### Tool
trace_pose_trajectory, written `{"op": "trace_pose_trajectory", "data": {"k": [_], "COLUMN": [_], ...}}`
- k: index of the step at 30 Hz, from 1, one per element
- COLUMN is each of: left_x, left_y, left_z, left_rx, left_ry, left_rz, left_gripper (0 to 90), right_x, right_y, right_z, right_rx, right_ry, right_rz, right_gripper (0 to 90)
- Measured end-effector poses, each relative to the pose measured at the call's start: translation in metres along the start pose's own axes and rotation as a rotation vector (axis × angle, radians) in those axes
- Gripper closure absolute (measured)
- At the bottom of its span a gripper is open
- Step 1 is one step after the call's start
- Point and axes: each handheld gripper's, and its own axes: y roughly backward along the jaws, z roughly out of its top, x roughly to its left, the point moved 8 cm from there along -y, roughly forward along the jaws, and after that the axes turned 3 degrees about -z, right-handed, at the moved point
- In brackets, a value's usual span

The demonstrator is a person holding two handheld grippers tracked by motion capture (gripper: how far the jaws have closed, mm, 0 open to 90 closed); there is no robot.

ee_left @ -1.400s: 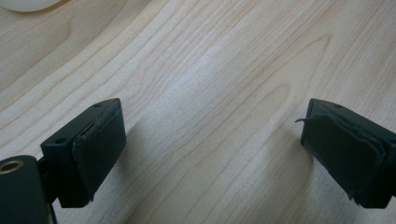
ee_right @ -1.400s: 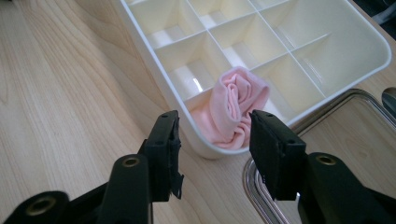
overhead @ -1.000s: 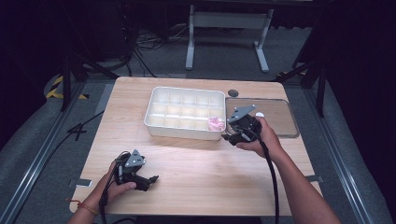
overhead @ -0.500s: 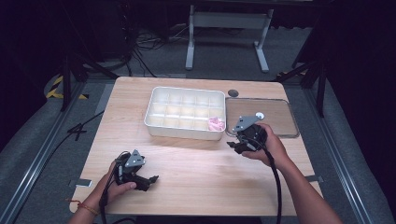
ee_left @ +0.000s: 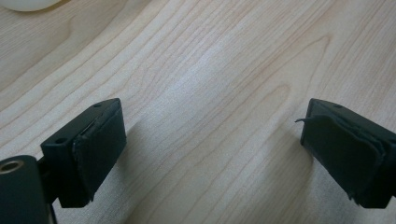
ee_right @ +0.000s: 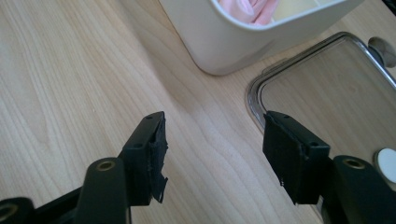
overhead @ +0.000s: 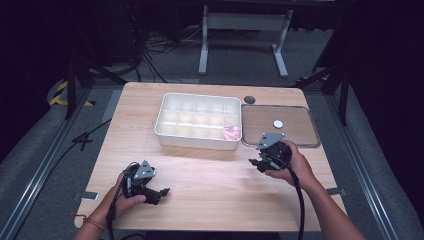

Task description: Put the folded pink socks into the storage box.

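Note:
A white divided box [overhead: 169,131] stands at the middle back of the wooden table [overhead: 210,175]. A pink soft item [overhead: 231,132] lies in its near right compartment, seen too in the right gripper view as a pink item [ee_right: 252,9] inside the box [ee_right: 219,42]. My right gripper [overhead: 255,163] is open, held low over the table just in front of the clear lid [overhead: 300,131] and right of the box's corner; its jaws [ee_right: 215,154] hold nothing. My left gripper [overhead: 164,192] rests near the front left, open, with bare wood between its jaws [ee_left: 210,158].
A clear flat lid with a small white disc [overhead: 278,123] on it lies right of the box; its rim [ee_right: 254,93] and the disc [ee_right: 387,163] show in the right gripper view. A dark round knob [overhead: 249,99] sits behind the lid. A metal stand and cables are beyond the table.
My right gripper has drawn back from the box's right end toward the front and right, leaving the pink item in the compartment. The left gripper has stayed put.

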Motion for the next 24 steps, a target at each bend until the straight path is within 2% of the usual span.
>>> {"op": "trace_pose_trajectory", "data": {"k": [8, 24], "left_x": [0.000, 0.000], "left_y": [0.000, 0.000], "left_z": [0.000, 0.000], "left_rx": [0.000, 0.000], "left_ry": [0.000, 0.000], "left_rz": [0.000, 0.000], "left_gripper": [6.8, 6.8], "right_x": [0.003, 0.009], "right_y": [0.002, 0.006], "right_z": [-0.017, -0.048], "right_rx": [0.011, 0.020], "right_ry": [0.007, -0.017], "right_rz": [-0.002, -0.015], "right_gripper": [39.8, 38.1]}}
